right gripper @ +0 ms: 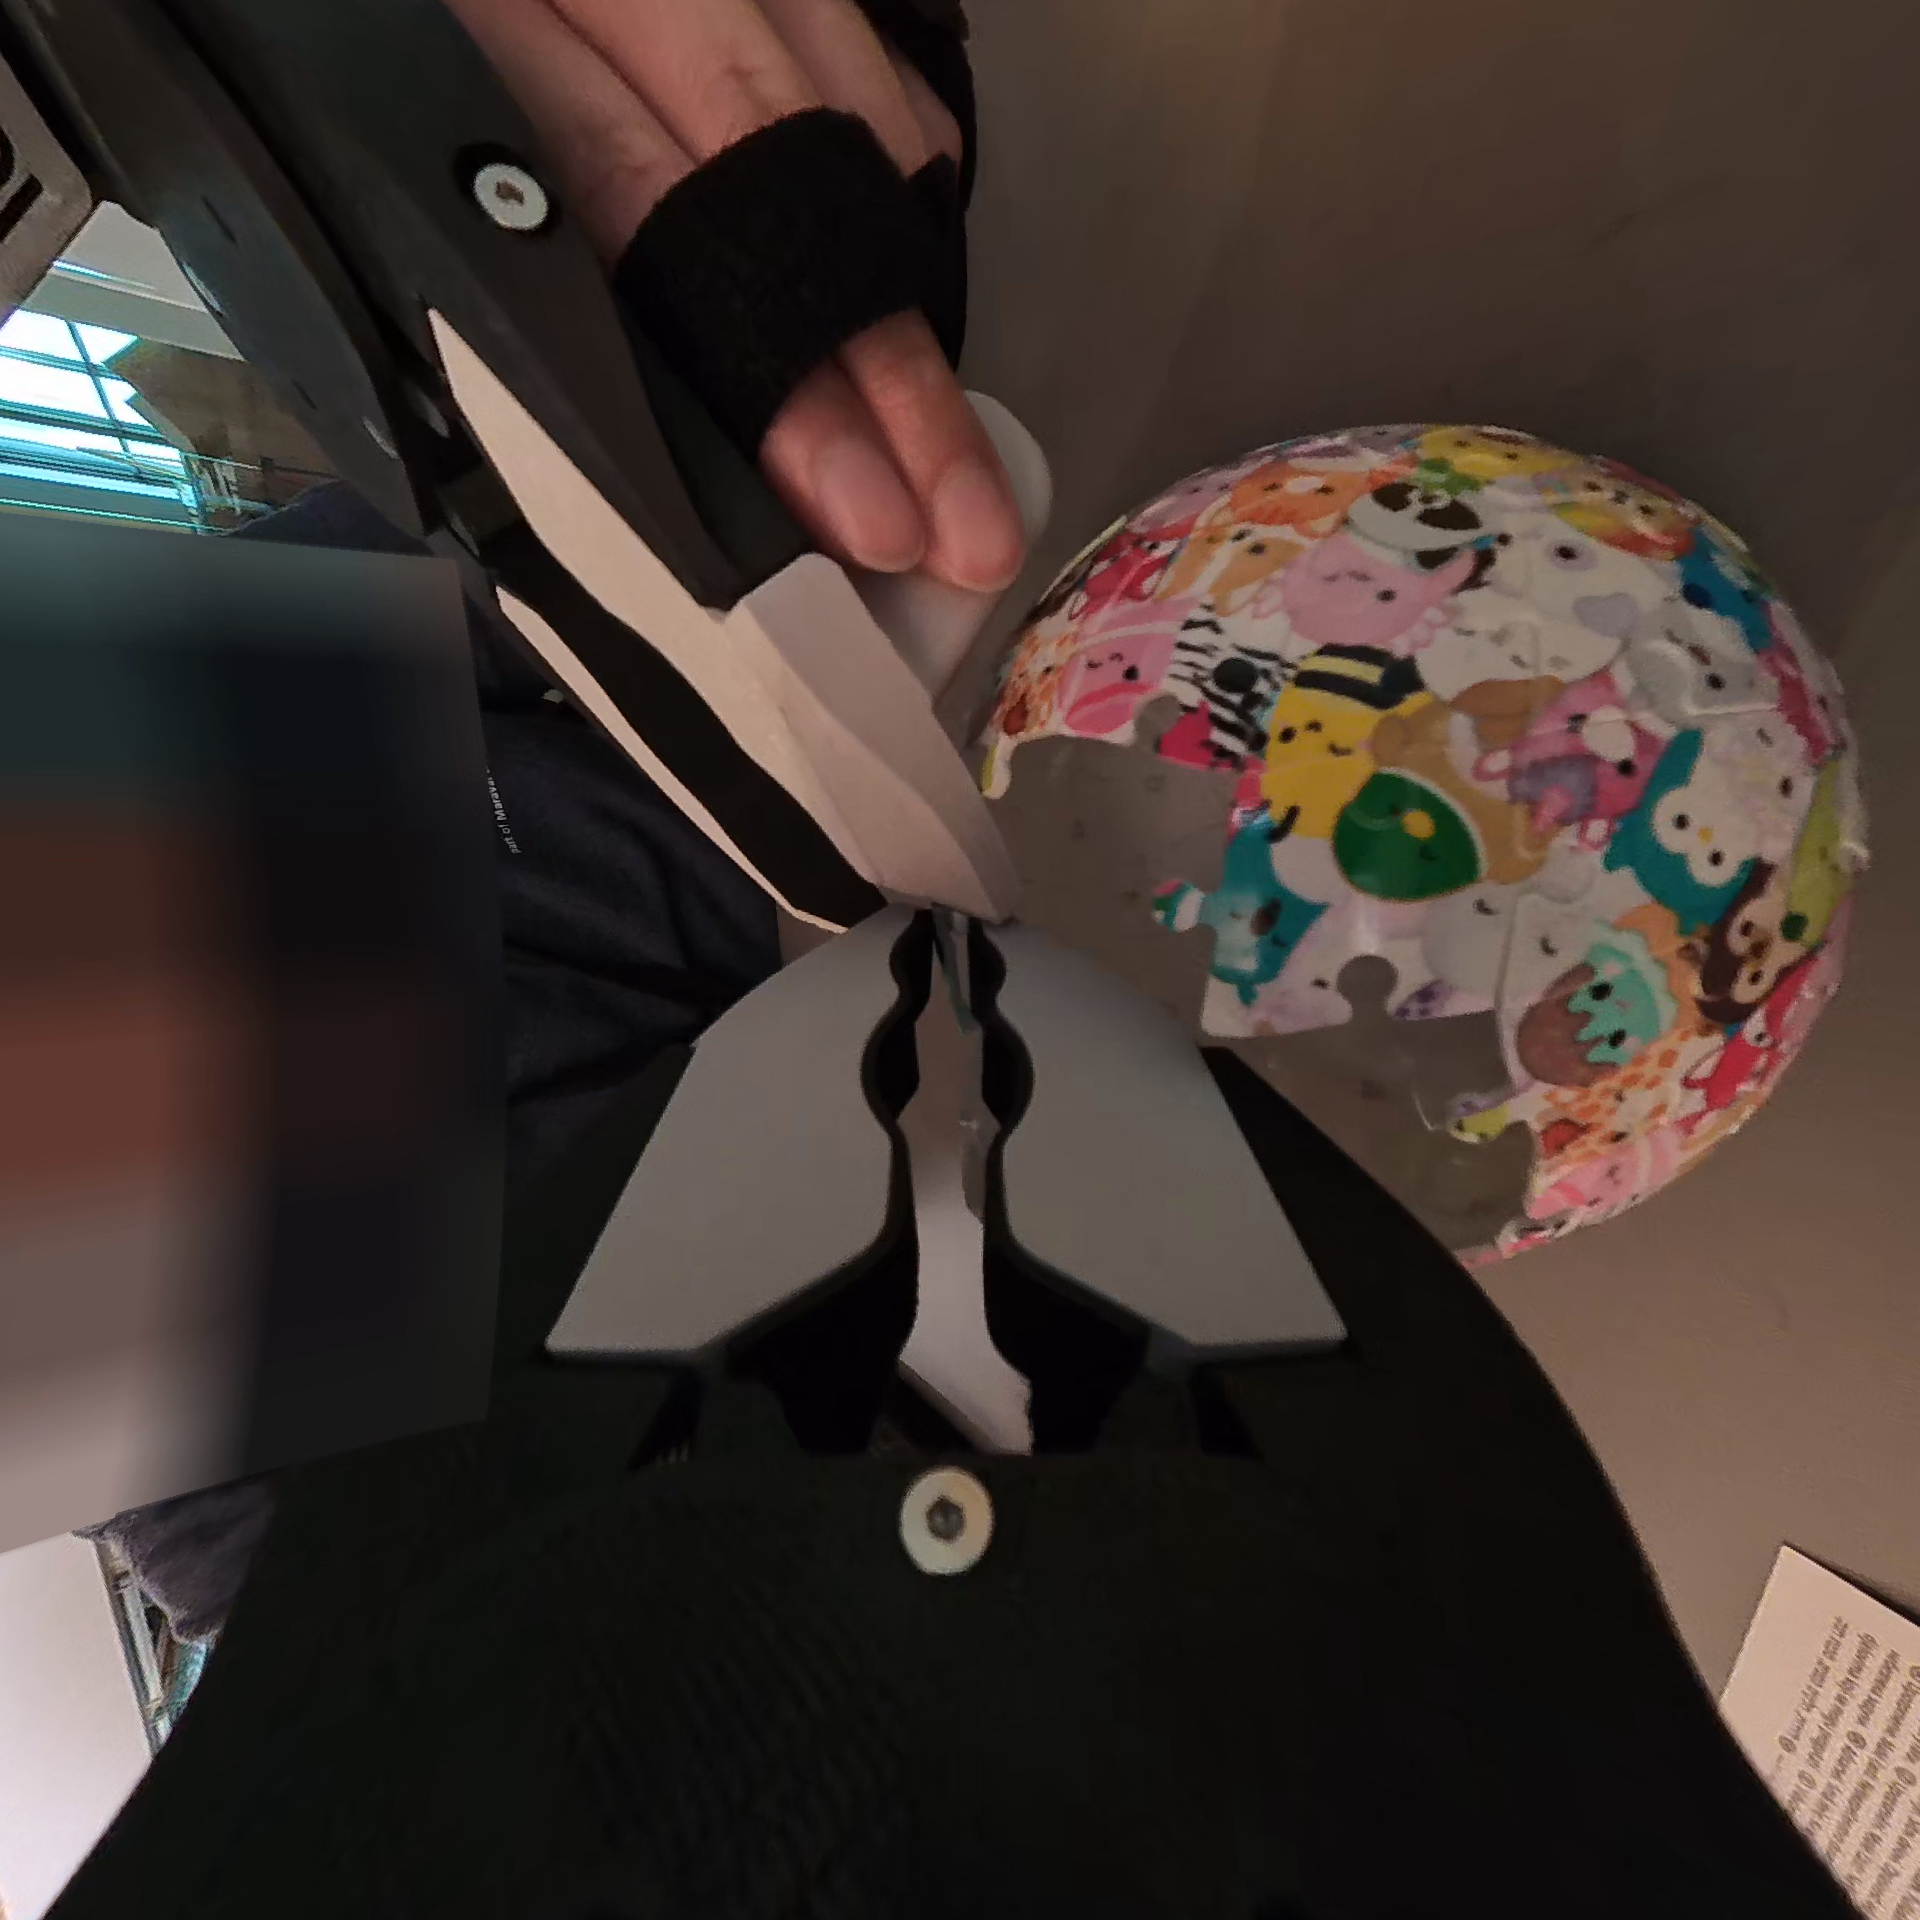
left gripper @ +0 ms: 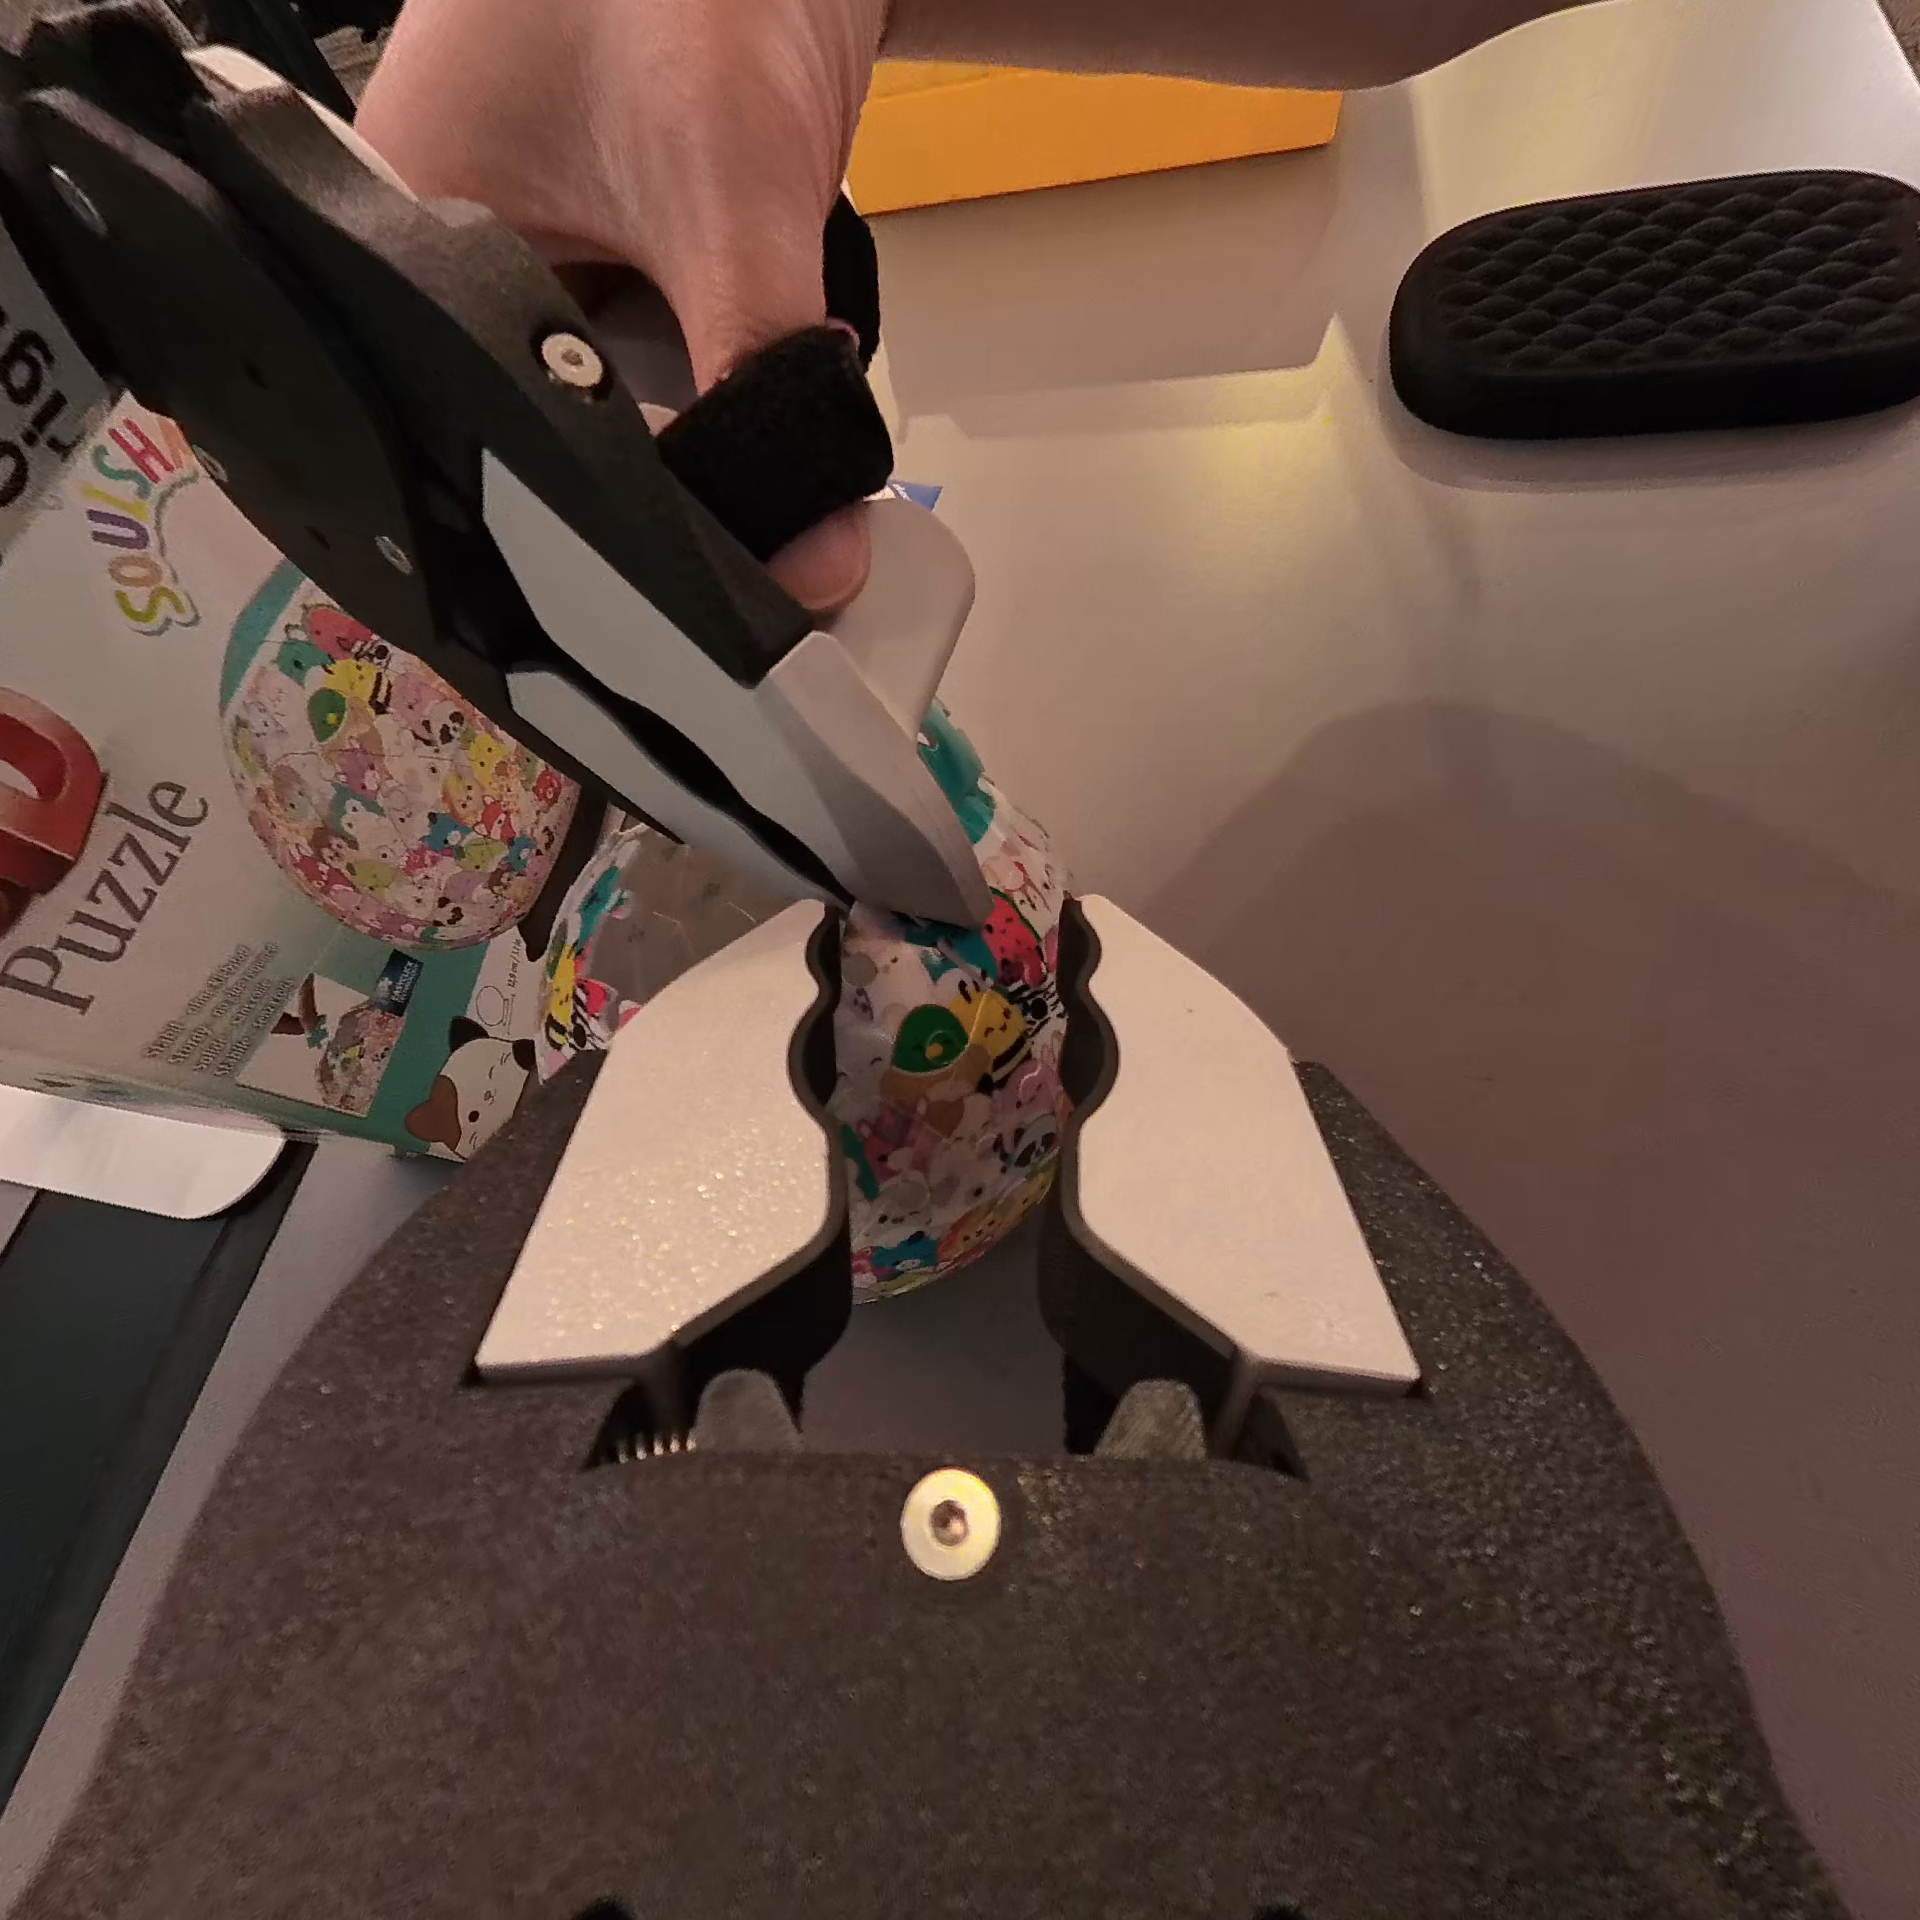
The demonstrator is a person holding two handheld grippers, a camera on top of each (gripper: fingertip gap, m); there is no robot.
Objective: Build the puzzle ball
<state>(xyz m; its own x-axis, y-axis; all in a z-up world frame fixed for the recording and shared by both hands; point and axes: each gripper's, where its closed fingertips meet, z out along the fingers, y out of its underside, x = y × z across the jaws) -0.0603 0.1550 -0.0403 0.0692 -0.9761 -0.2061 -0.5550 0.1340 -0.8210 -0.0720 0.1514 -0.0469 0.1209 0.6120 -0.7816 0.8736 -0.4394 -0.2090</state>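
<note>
The puzzle ball [left gripper: 945, 1101] is a colourful shell of cartoon animals. In the right wrist view the ball [right gripper: 1507, 727] has an open gap [right gripper: 1101, 831] on its left side and a smaller one lower down. My left gripper [left gripper: 948, 920] has its jaws apart, and the ball shows through the gap between them. In the right wrist view the left gripper [right gripper: 935, 909] has its tips at the rim of the gap. My right gripper [right gripper: 945, 945] is shut on a thin puzzle piece [right gripper: 951, 982], seen edge-on. It comes in from the upper left in the left wrist view [left gripper: 904, 904], tips at the ball's top.
The puzzle box [left gripper: 208, 883] lies at the left, with loose colourful pieces [left gripper: 587, 966] beside it. A yellow box [left gripper: 1039, 125] and a black quilted pad [left gripper: 1662, 301] lie at the far side of the table. A printed sheet [right gripper: 1829, 1714] lies at the lower right.
</note>
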